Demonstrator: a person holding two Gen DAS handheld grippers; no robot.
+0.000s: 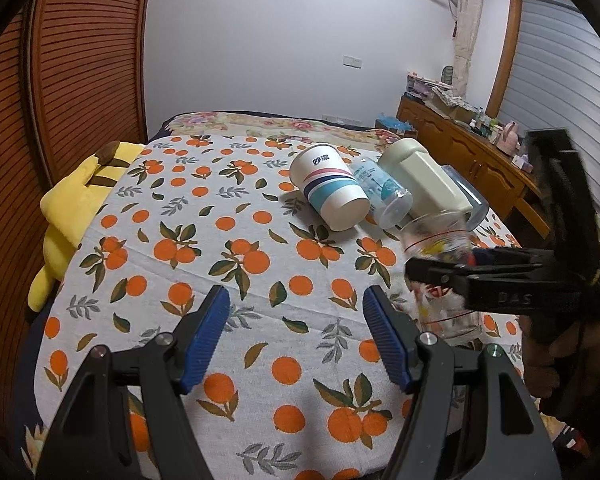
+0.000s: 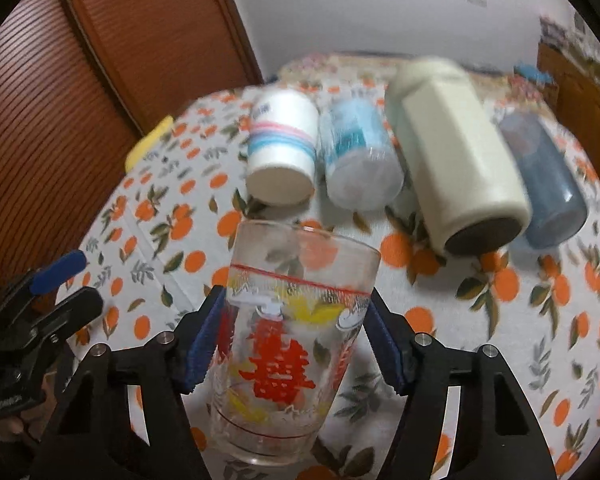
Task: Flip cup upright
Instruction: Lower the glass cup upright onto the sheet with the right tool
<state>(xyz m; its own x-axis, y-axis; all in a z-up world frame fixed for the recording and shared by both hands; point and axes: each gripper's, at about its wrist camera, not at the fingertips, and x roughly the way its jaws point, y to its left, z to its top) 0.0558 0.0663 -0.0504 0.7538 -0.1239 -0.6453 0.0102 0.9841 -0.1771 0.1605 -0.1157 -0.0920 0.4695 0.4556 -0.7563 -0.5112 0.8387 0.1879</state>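
We see right gripper (image 2: 292,344) clamping glass (image 2: 288,344), rim up, tilted; left gripper (image 1: 296,332) wide open, empty; four cups (image 2: 282,148) lying beyond.

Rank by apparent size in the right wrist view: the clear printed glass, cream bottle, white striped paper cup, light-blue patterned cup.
1. Clear printed glass, though it sits nearest the camera, which inflates it.
2. Cream bottle.
3-4. White striped paper cup and light-blue patterned cup look alike; unranked.
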